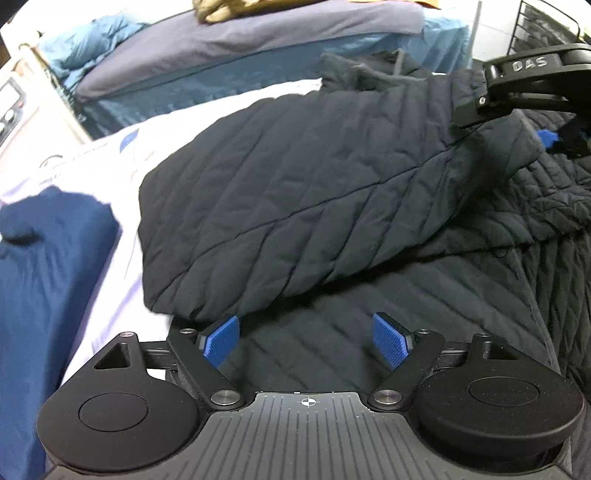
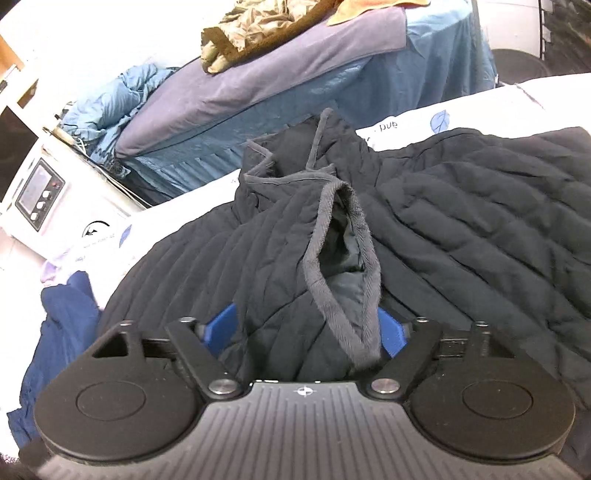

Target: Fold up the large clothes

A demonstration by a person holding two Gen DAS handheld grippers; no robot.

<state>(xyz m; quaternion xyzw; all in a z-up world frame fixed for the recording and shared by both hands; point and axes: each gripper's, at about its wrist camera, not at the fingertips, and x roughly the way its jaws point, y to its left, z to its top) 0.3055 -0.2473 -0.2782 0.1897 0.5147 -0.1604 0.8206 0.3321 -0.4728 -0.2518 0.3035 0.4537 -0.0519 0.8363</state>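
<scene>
Quilted jacket (image 1: 295, 184) on bed, right gripper (image 2: 306, 332) apparently gripping sleeve cuff (image 2: 340, 266) (left gripper (image 1: 306, 343) spread)

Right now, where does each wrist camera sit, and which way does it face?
Left wrist: behind the open left gripper, low over the black quilted jacket, facing the far bed; the right gripper shows at upper right.
Right wrist: behind the right gripper, whose fingers bracket the jacket's sleeve cuff, facing the same bed.
Shared: jacket, bed, folded blue garment.

A bed with a purple blanket (image 2: 280, 70) and blue sheet (image 2: 436, 55) stands behind, beside a white appliance (image 2: 40, 192).
</scene>
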